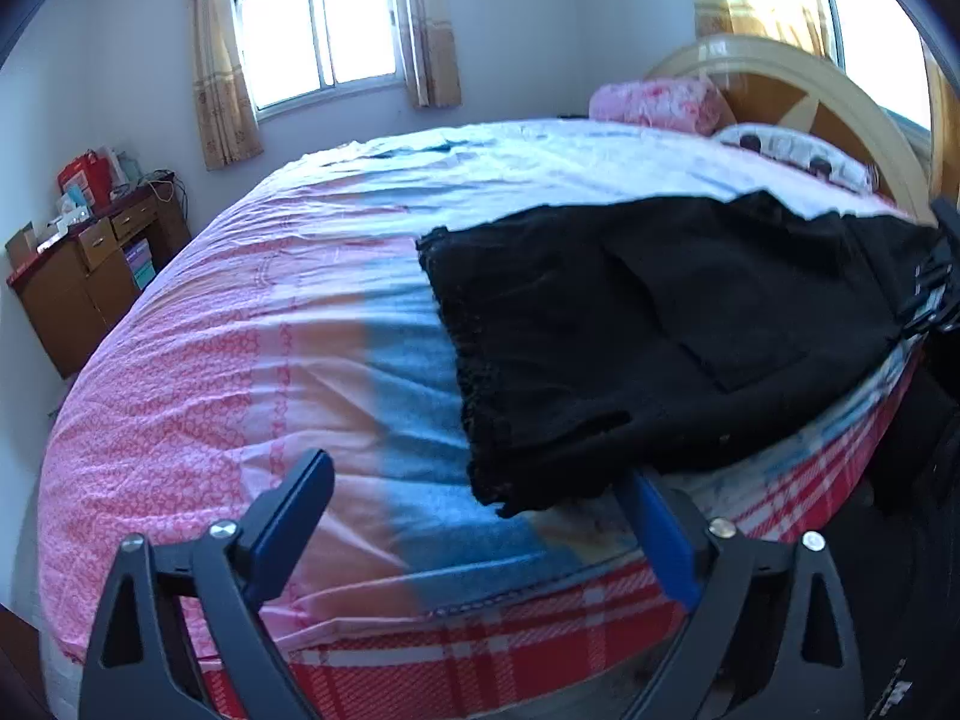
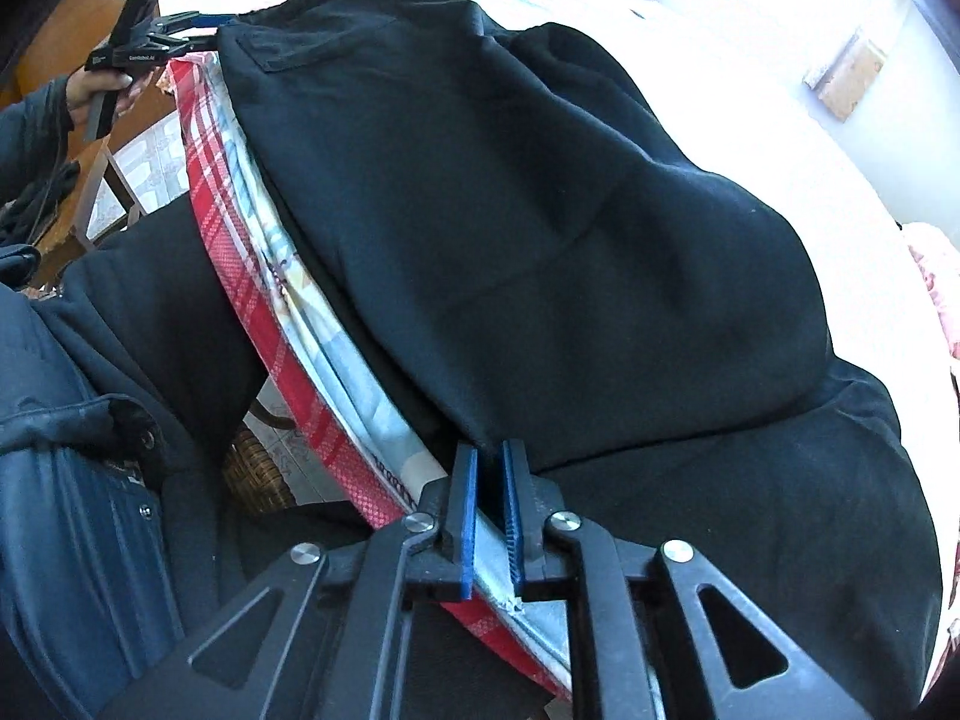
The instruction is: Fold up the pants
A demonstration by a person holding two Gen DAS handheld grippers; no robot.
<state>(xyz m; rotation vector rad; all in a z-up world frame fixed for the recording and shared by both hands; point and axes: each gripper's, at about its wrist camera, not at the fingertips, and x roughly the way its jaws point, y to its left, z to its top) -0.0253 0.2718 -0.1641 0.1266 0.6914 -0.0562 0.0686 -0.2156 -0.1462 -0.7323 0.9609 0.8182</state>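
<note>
Pants (image 1: 660,336) lie doubled along bed (image 1: 240,360) near edge; right hand-held gripper (image 2: 491,468) pinches fold corner to keep layers aligned; left hand-held gripper (image 1: 474,492) gapes wide at waistband corner, holding nothing.

Home bedroom. Large bed (image 1: 240,372) with pink and blue patterned sheet, wooden headboard (image 1: 798,90), pillow (image 1: 798,153), folded pink blanket (image 1: 657,103). Curtained window (image 1: 318,30) in plain white wall. Wooden cabinet (image 1: 90,282) with drawers in corner, boxes and clutter on top.
</note>
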